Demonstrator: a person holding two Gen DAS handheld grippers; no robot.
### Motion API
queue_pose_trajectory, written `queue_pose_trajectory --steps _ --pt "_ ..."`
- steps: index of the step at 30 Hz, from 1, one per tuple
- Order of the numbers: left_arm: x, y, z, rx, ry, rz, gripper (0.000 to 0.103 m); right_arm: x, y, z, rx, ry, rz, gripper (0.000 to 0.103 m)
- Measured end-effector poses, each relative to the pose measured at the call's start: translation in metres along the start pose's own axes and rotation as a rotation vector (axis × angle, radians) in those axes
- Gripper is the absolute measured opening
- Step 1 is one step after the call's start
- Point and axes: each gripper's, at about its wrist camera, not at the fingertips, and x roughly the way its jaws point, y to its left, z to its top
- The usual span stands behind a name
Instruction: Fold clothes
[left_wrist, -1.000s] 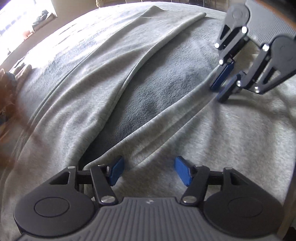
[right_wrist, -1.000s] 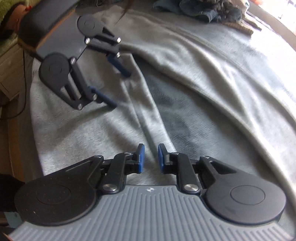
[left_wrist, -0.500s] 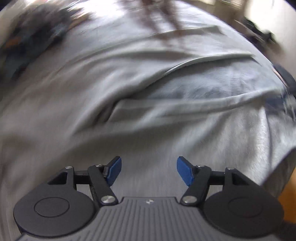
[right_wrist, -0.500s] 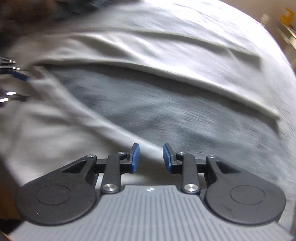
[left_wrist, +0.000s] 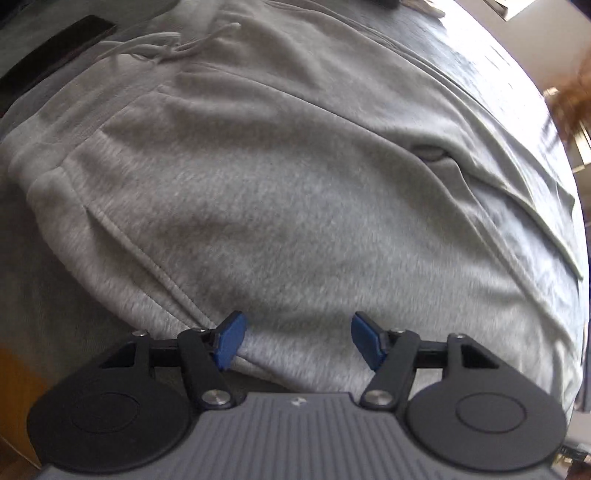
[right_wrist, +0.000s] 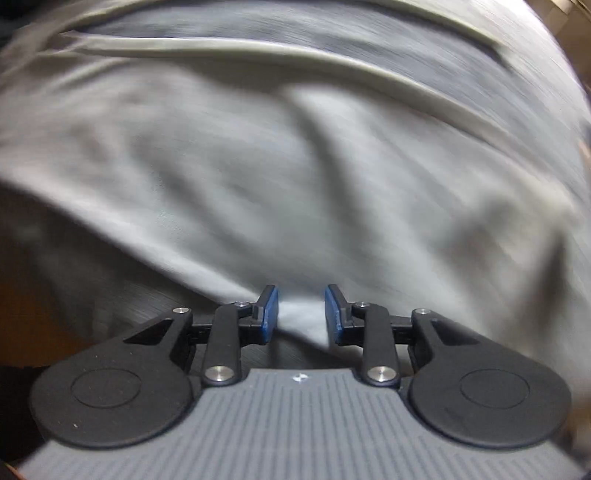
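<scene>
Light grey sweatpants (left_wrist: 295, 203) lie spread on a darker grey cover; their white drawstring (left_wrist: 173, 46) sits at the upper left and a pocket seam (left_wrist: 147, 258) runs down toward my fingers. My left gripper (left_wrist: 297, 339) points down over the pants' near edge, its jaws wide and closing slightly, the pads not pressing the cloth. The right wrist view is blurred. There my right gripper (right_wrist: 301, 314) hovers over the near edge of the pants (right_wrist: 258, 166), jaws partly apart with a ridge of cloth showing between them, not pinched.
The darker grey cover (left_wrist: 40, 280) shows at the left under the pants, and brown wood (left_wrist: 14, 387) shows past its edge. A black strip (left_wrist: 55, 48) lies at the top left. A reddish-brown blur (left_wrist: 576, 99) is at the right rim.
Both views have swung round and travelled along the pants to their near edge. Each gripper has left the other's view. The right jaws have widened; the left stay wide.
</scene>
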Motion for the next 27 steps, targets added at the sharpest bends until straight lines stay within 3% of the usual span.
queue_pose_trajectory --steps 3,5,7,9,11,13,16,20,23,27 --pt "-0.005 -0.004 0.001 -0.007 0.003 0.031 0.065 0.001 -0.068 -0.018 0.294 0.085 -0.141 0.028" --pt "-0.011 -0.001 0.001 -0.032 0.0 0.043 0.065 -0.007 -0.104 -0.032 0.573 0.067 -0.157 0.028" --pt "-0.015 0.002 0.002 -0.062 0.001 0.049 0.065 -0.016 -0.127 -0.051 0.857 0.005 -0.089 0.032" --pt "-0.018 0.005 0.004 -0.087 0.003 0.059 0.065 -0.019 -0.135 -0.072 1.108 -0.053 -0.027 0.046" --pt "-0.021 0.005 0.005 -0.093 0.003 0.07 0.065 -0.014 -0.135 -0.086 1.307 -0.105 0.035 0.047" --pt "-0.021 0.005 0.007 -0.084 0.005 0.082 0.066 -0.013 -0.139 -0.103 1.462 -0.161 0.109 0.047" --pt "-0.022 0.002 0.007 -0.059 0.007 0.096 0.066 -0.018 -0.141 -0.119 1.589 -0.212 0.134 0.047" --pt "-0.023 -0.008 0.005 -0.019 -0.002 0.121 0.066 -0.046 -0.142 -0.114 1.497 -0.271 -0.047 0.047" --pt "-0.024 -0.026 0.004 0.05 -0.028 0.137 0.066 -0.051 -0.137 -0.062 1.129 -0.262 -0.065 0.047" --pt "-0.022 -0.064 0.002 0.224 -0.046 0.127 0.066 -0.03 -0.12 0.013 0.68 -0.202 -0.032 0.047"
